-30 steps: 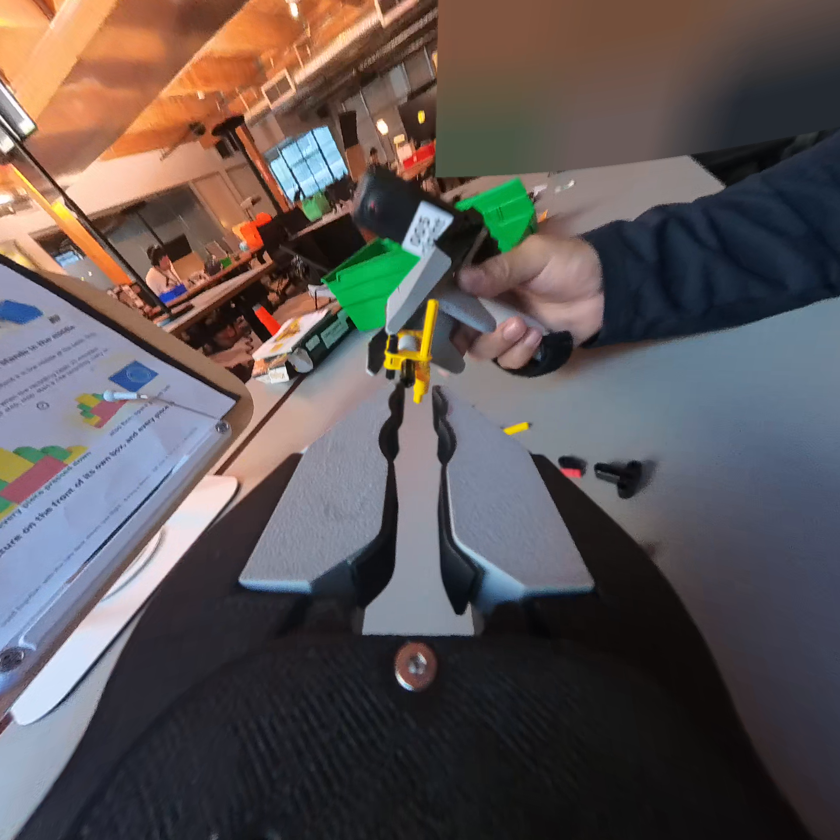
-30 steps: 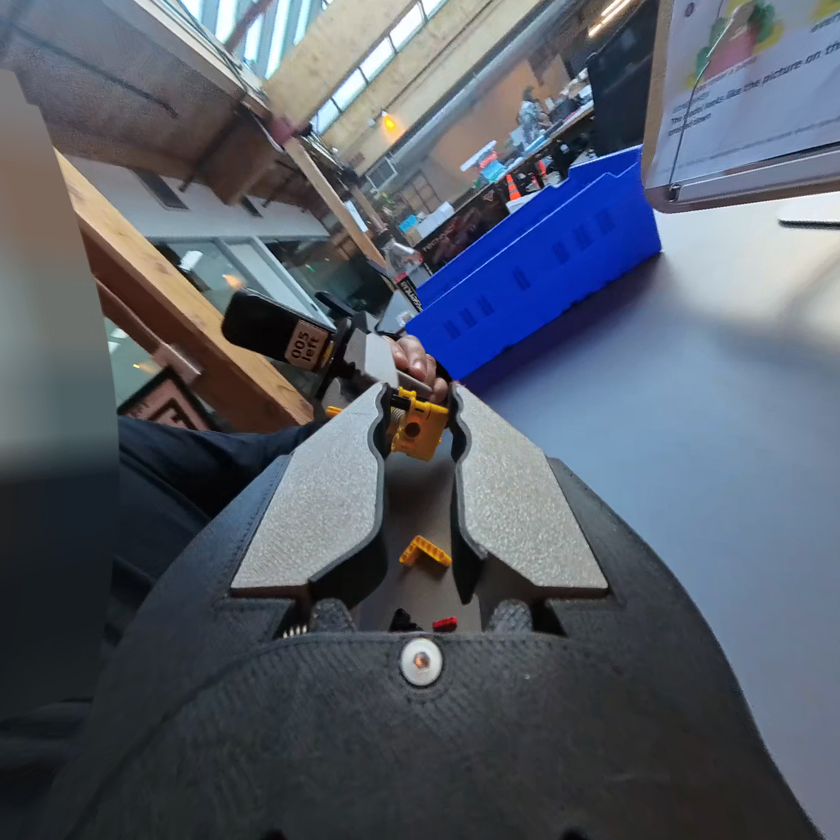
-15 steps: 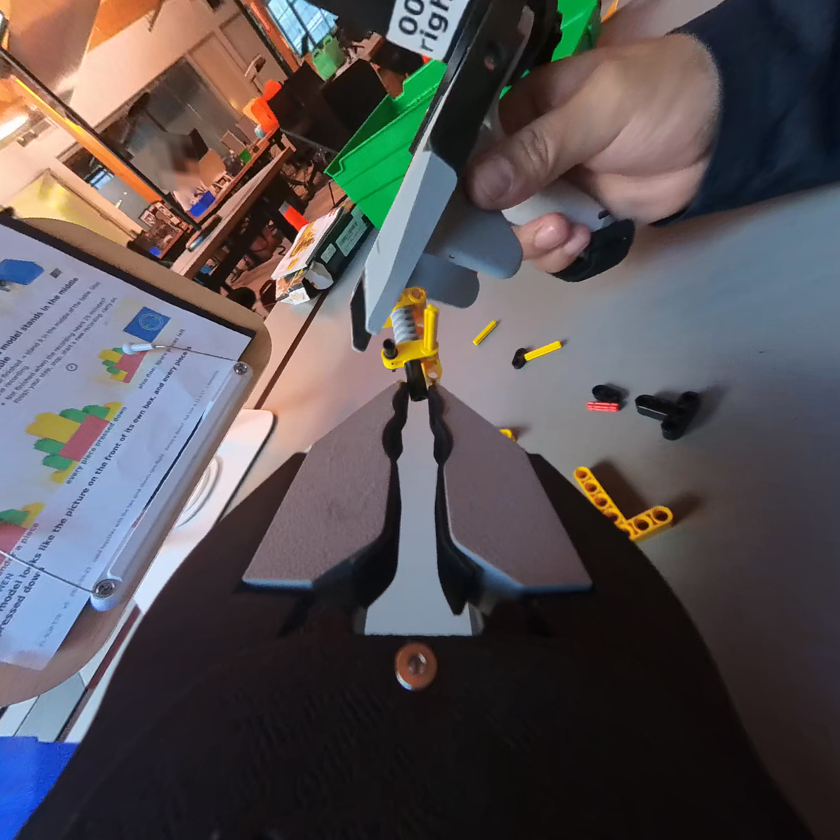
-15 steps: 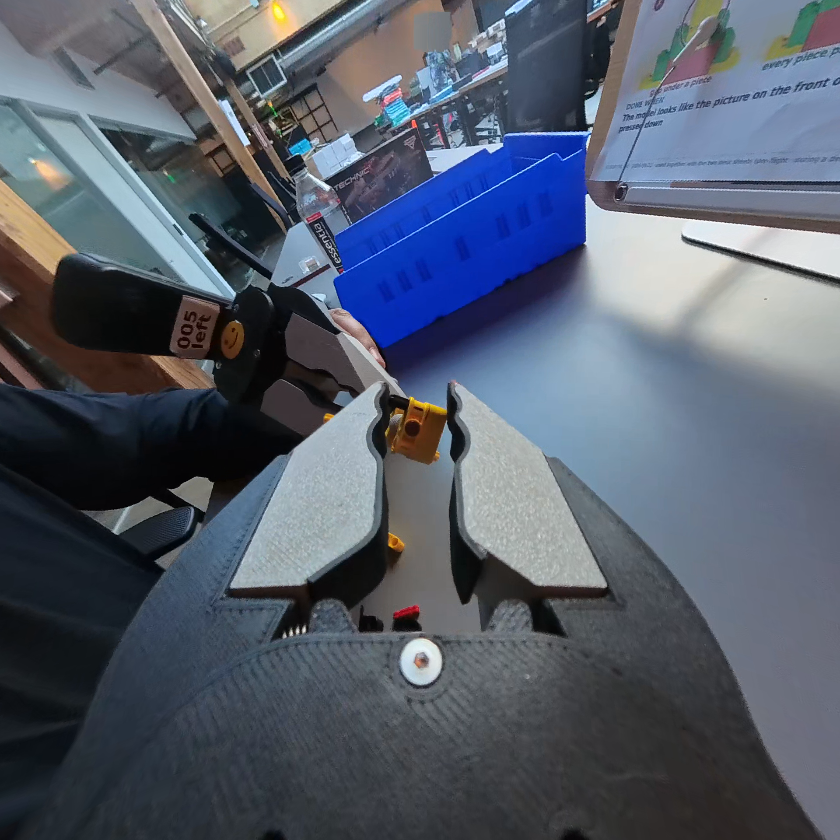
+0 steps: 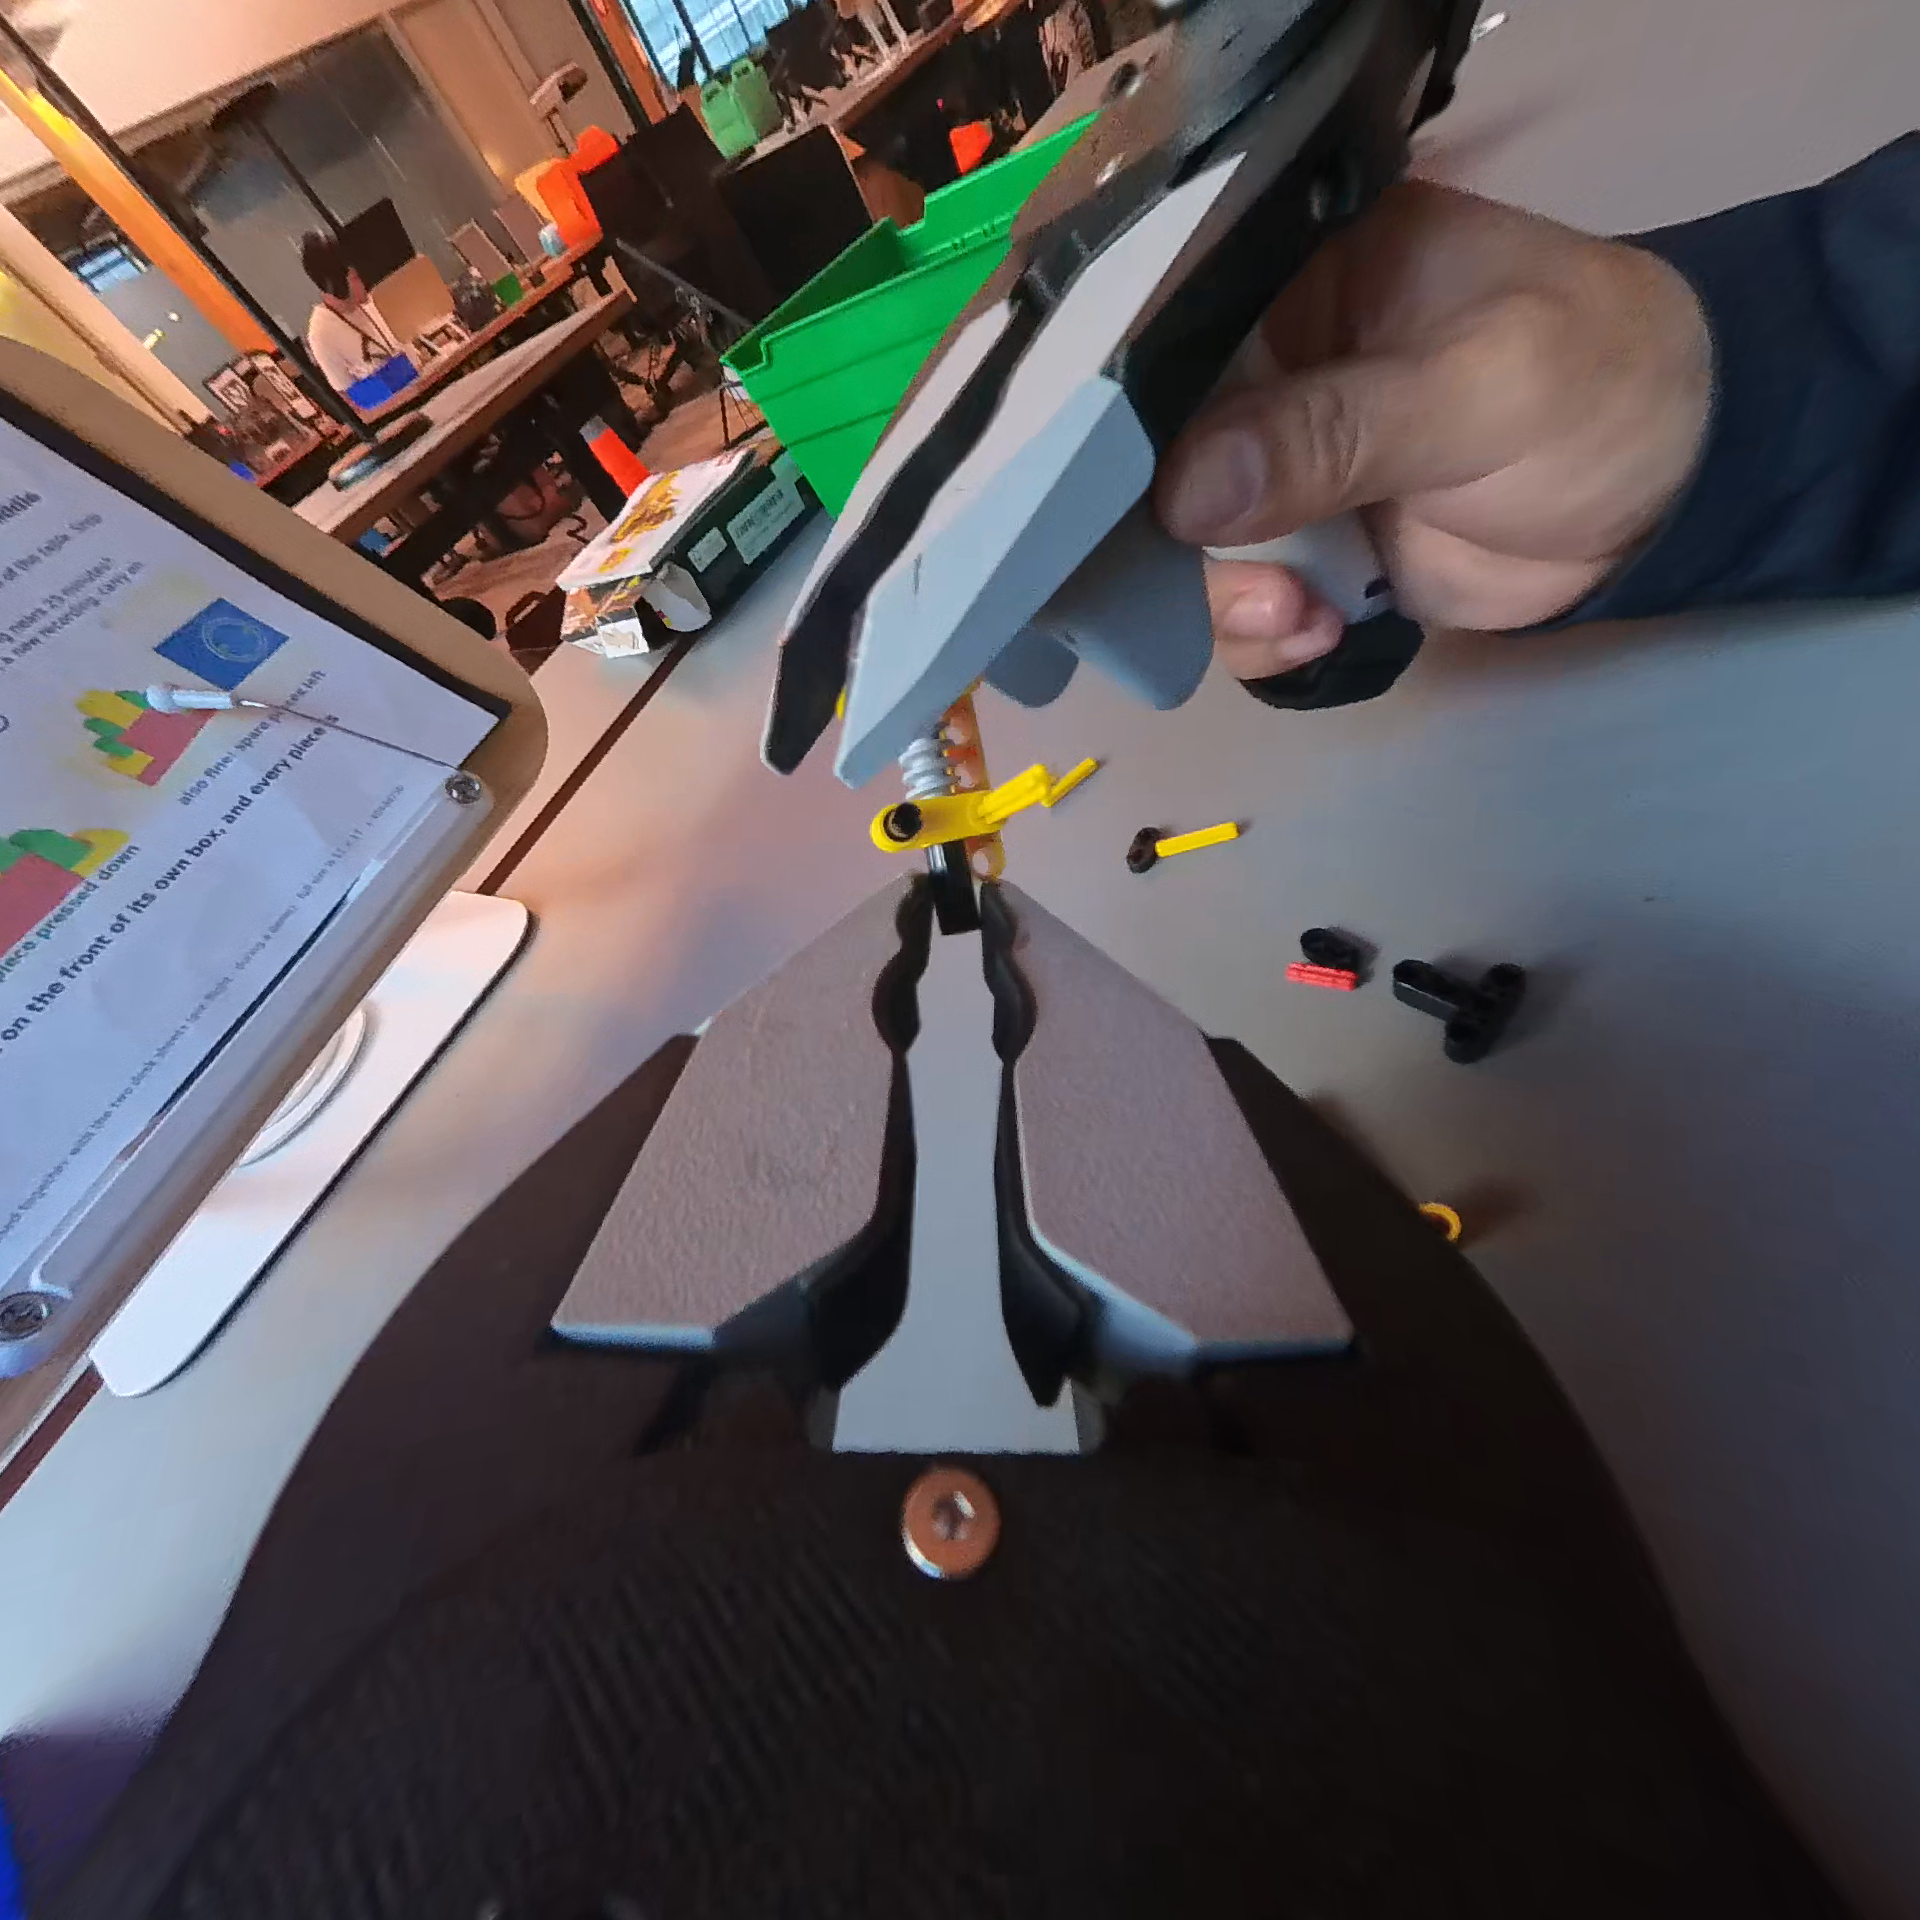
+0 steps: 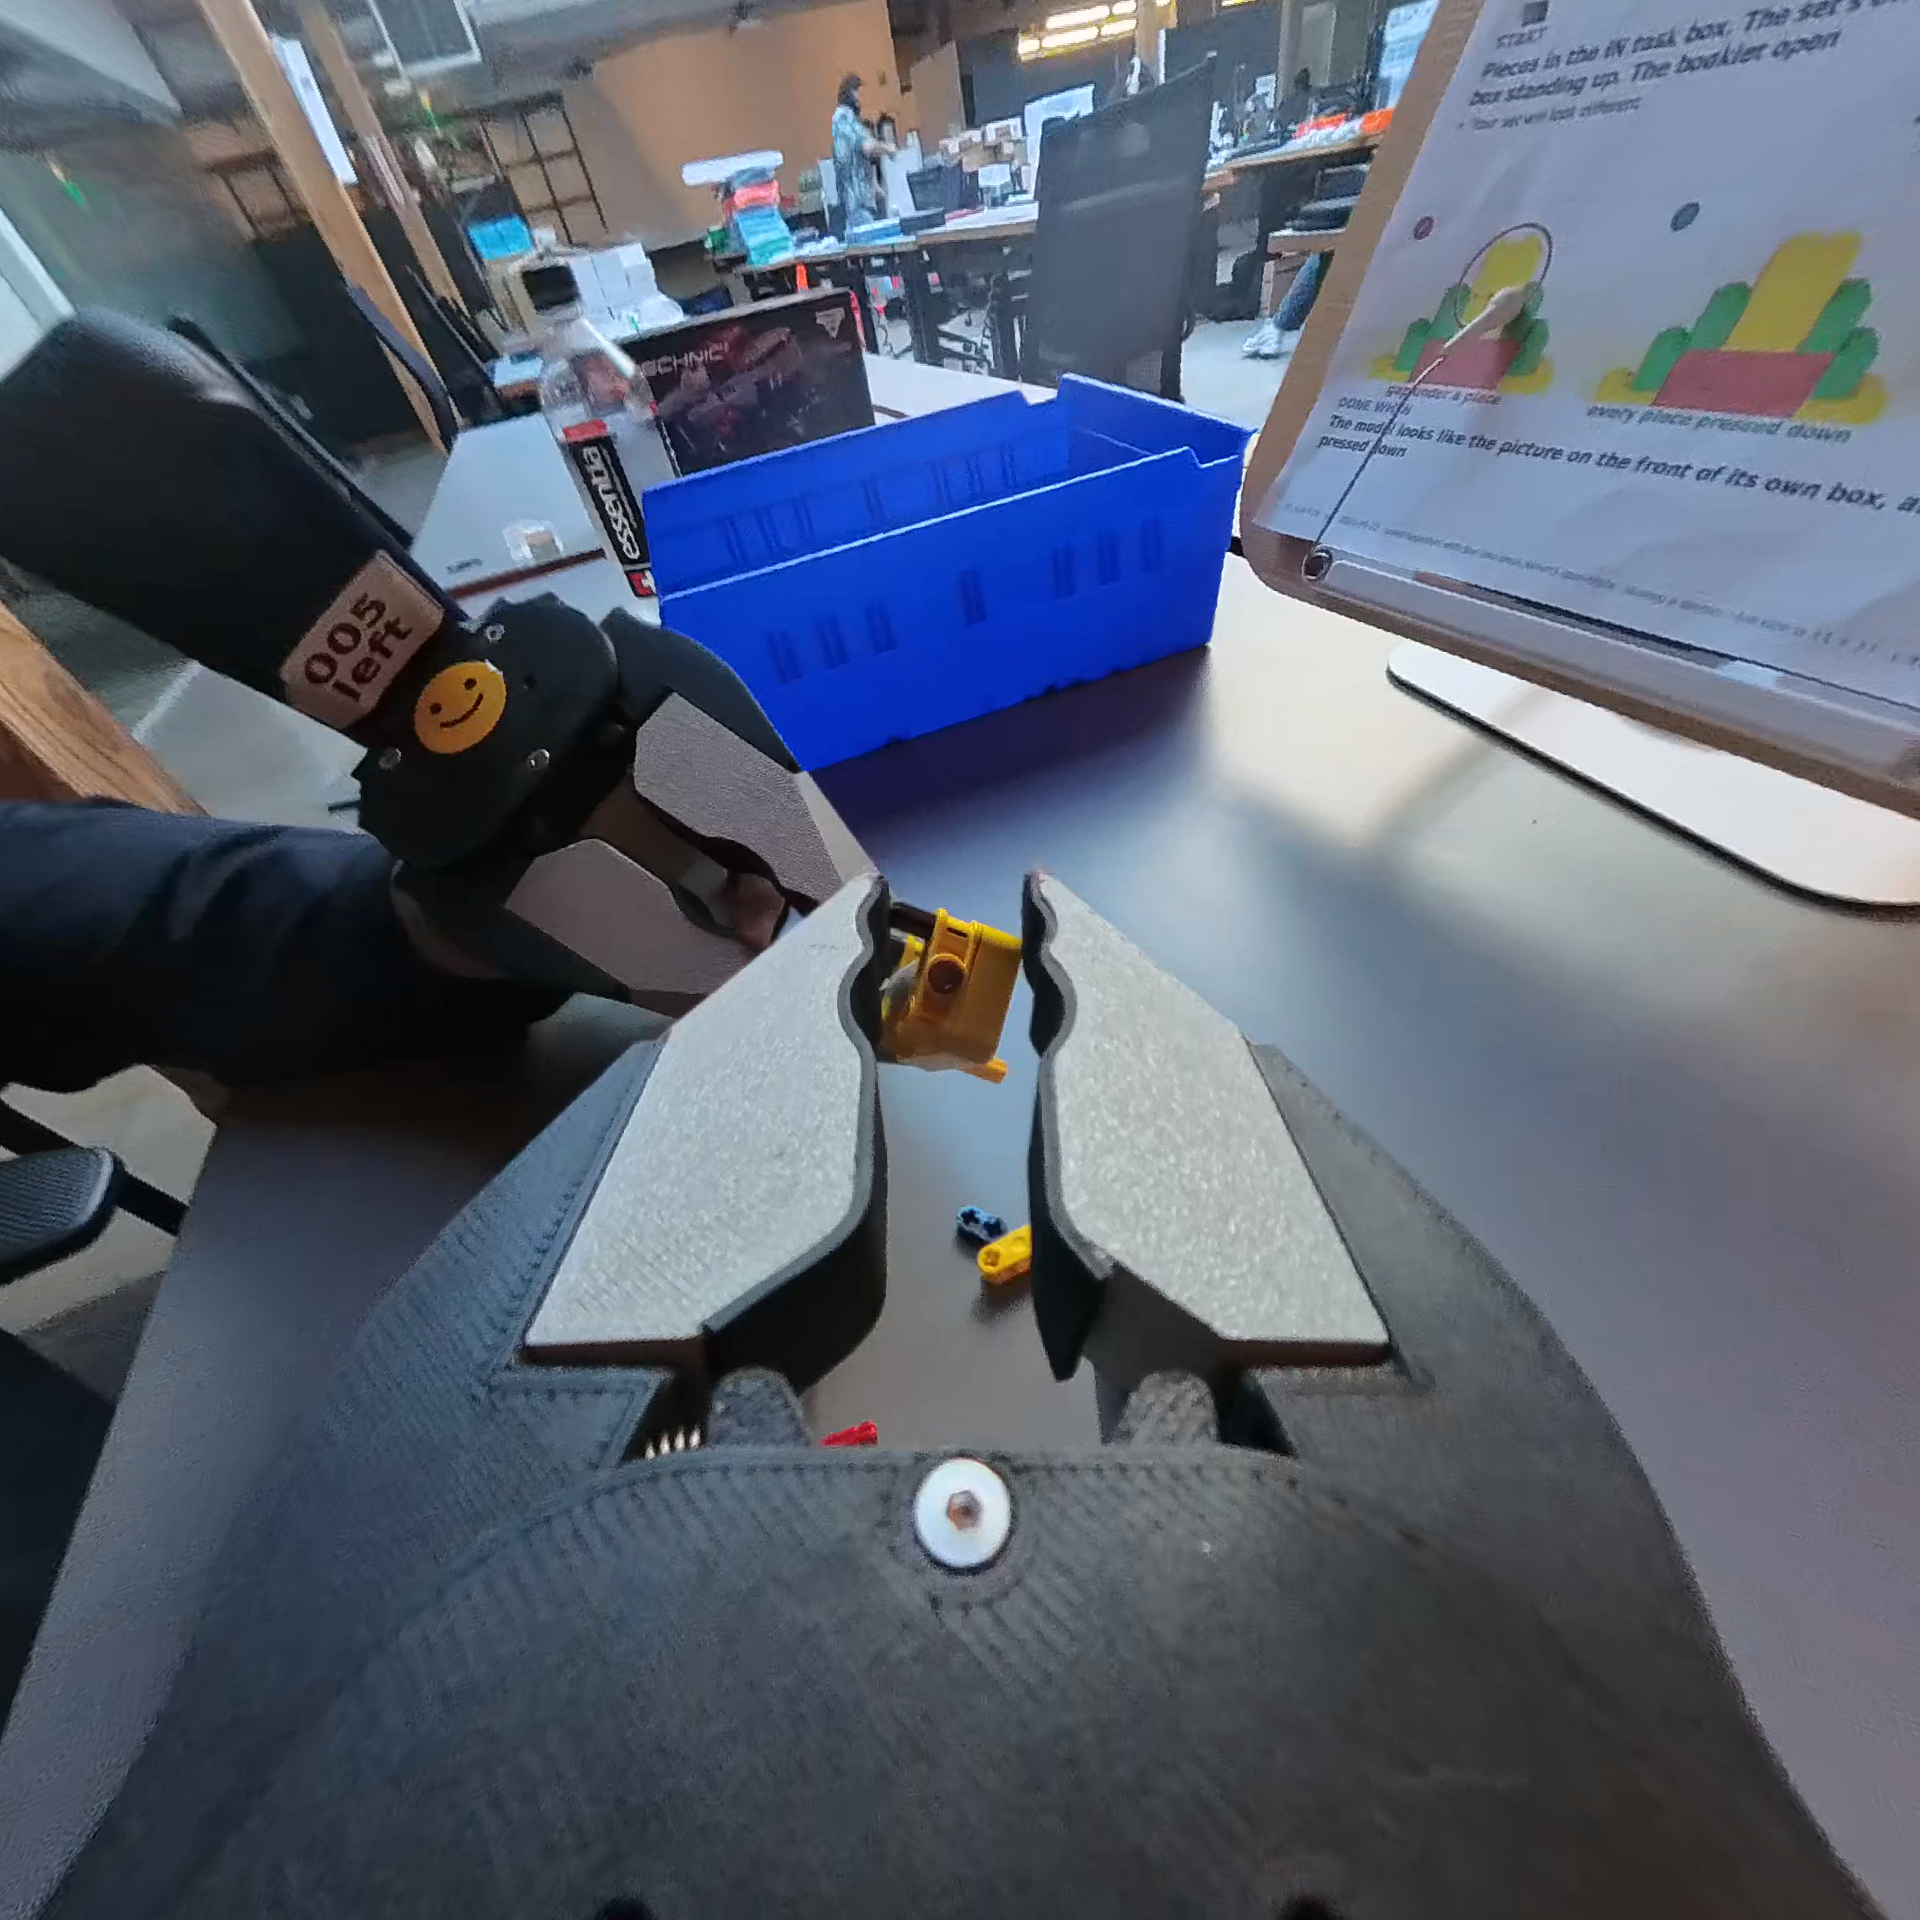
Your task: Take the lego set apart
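The left tool [image 5: 954, 896] is clenching the black end of the small yellow lego assembly [image 5: 940, 805], held above the surface [image 5: 1558, 790], while the right tool [image 6: 954, 940] is gripping its yellow block from the opposite end. Separating well is requiring a straight, opposed pull along the spring axis, both grips remaining firm, avoiding twisting. Loose pieces [image 5: 1455, 992] are lying on the surface at right.

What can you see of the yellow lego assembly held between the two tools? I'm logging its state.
The yellow lego assembly is small glossy plastic: a yellow holed beam, a yellow cross arm, a grey coil spring and a black pin at its lower end. It hangs above the table, held at both ends: the left tool pinches the black pin, the right tool grips the yellow block.
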`<state>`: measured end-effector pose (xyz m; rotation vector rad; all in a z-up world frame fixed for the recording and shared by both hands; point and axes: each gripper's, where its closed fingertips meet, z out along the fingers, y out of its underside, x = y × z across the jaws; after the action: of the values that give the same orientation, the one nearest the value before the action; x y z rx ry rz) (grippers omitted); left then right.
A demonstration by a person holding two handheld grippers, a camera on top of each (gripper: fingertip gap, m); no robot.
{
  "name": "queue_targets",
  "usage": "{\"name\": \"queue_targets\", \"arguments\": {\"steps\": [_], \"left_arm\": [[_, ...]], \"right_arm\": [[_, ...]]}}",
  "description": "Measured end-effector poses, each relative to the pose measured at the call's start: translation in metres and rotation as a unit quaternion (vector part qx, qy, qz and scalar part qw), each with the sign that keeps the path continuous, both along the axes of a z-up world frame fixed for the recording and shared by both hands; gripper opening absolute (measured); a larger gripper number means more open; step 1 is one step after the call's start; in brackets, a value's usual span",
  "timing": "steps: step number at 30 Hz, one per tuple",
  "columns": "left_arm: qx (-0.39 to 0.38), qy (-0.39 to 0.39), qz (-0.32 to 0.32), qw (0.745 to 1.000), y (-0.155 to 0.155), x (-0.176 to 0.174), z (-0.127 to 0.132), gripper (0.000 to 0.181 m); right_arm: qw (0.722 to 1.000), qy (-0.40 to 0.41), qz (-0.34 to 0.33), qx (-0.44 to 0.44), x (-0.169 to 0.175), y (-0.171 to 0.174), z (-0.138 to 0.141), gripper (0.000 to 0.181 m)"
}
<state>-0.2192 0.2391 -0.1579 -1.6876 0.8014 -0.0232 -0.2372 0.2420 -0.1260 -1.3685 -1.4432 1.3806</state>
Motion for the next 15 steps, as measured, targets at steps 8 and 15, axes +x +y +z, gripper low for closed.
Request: {"name": "queue_targets", "arguments": {"steps": [8,15], "left_arm": [[0.009,0.023,0.07,0.997,0.0,-0.024,0.014,0.005],[-0.016,-0.005,0.059,0.998,-0.002,-0.01,0.011,0.006]], "right_arm": [[0.999,0.004,0.039,-0.027,0.006,-0.003,0.013,0.035],[0.99,0.011,0.08,-0.113,-0.002,-0.014,0.002,0.027]]}}
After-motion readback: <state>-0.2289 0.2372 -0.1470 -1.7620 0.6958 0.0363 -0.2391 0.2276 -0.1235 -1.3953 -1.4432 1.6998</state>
